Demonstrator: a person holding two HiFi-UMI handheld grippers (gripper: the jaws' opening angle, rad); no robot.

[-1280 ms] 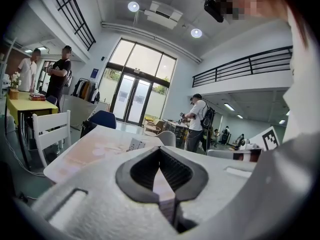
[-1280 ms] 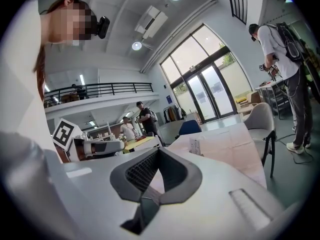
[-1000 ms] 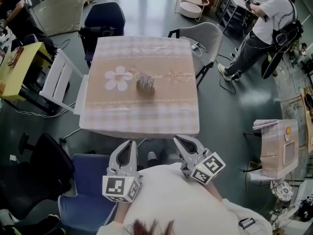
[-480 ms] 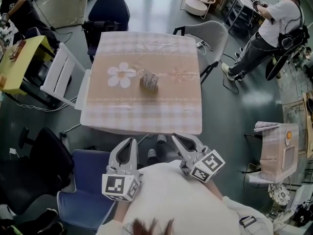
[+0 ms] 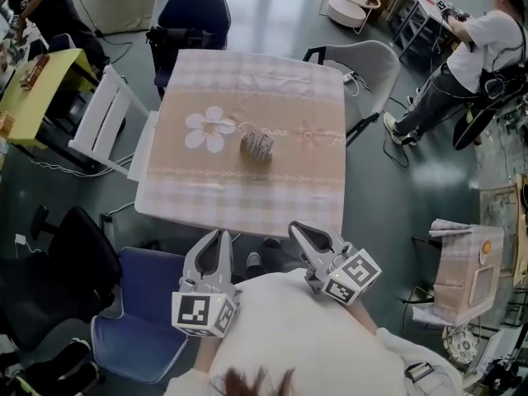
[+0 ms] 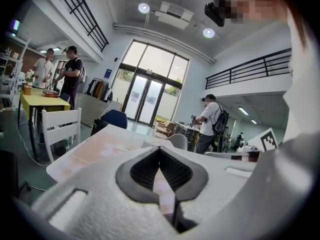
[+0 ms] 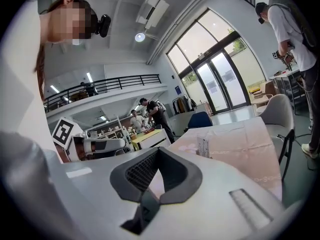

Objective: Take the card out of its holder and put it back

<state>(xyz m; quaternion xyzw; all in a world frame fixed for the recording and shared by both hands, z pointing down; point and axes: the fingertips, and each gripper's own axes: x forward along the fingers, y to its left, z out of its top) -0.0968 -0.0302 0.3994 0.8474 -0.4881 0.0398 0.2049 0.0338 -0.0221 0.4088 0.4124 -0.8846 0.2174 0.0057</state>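
A small whitish card holder (image 5: 256,145) with a card in it stands near the middle of a square table (image 5: 247,205) covered by a pink checked cloth. In the right gripper view the card holder (image 7: 203,146) shows upright on the cloth, well beyond the jaws. Both grippers hang close to my body, short of the table's near edge. My left gripper (image 5: 216,238) has its tips together with nothing between them, seen too in its own view as the left gripper (image 6: 159,150). My right gripper (image 5: 297,228), in its own view (image 7: 158,150), is shut and empty too.
Chairs ring the table: a dark blue chair (image 5: 194,11) at the far side, a grey one (image 5: 363,60) on the right, a white one (image 5: 107,126) on the left, and a blue seat (image 5: 144,304) below my left gripper. A person (image 5: 487,40) stands far right; a yellow table (image 5: 33,89) is far left.
The table and the holder have slid lower and slightly right in the head view as I have come closer. Both grippers stay shut by my body and now sit nearer the table's edge.
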